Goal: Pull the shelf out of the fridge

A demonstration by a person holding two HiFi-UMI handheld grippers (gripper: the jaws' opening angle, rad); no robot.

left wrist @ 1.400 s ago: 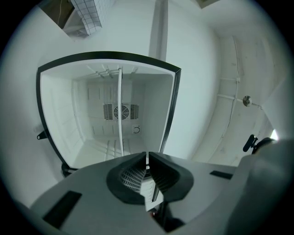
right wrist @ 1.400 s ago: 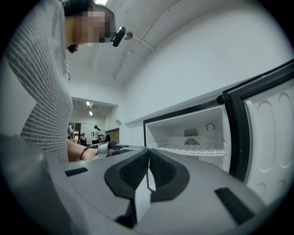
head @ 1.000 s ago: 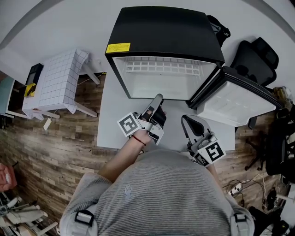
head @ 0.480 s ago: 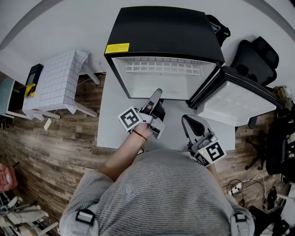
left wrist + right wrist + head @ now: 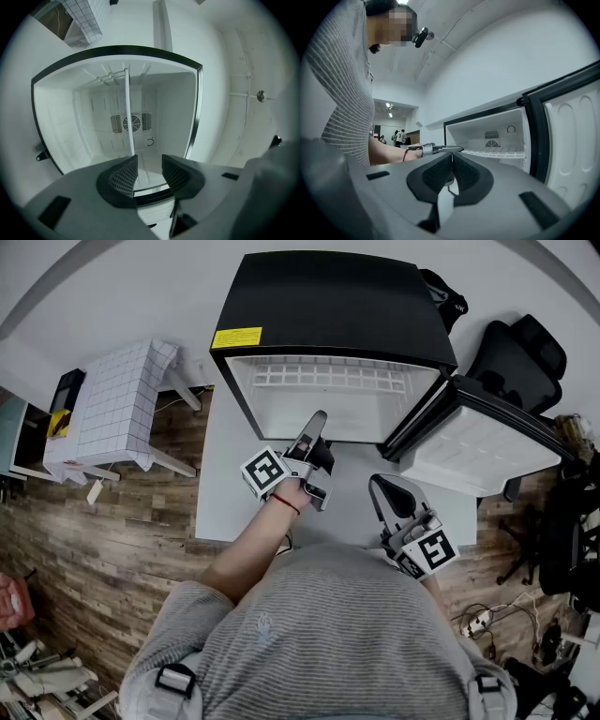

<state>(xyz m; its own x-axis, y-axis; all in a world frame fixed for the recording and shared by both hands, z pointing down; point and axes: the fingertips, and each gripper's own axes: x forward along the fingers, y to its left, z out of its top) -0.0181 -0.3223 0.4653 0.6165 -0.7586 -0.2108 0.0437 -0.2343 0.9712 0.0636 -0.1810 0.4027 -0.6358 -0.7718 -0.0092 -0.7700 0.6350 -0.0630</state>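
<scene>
A black mini fridge [image 5: 328, 296] stands on a white table with its door [image 5: 487, 442] swung open to the right. Inside it a white wire shelf [image 5: 328, 376] sits in its rails; the left gripper view shows it edge-on as a thin white bar [image 5: 127, 112]. My left gripper [image 5: 317, 420] is just in front of the fridge opening and points in. Its jaws have just been opening and stand open [image 5: 150, 173] with nothing between the pads, short of the shelf. My right gripper [image 5: 378, 485] hangs back near the table's front, shut [image 5: 452, 171] and holding nothing.
The open door takes up the table's right side. A small table with a white grid-pattern cloth [image 5: 117, 404] stands on the wooden floor at the left. A black office chair [image 5: 520, 352] is at the right, with cables [image 5: 478, 624] on the floor.
My left gripper has moved forward, closer to the fridge opening. The right gripper has stayed in place.
</scene>
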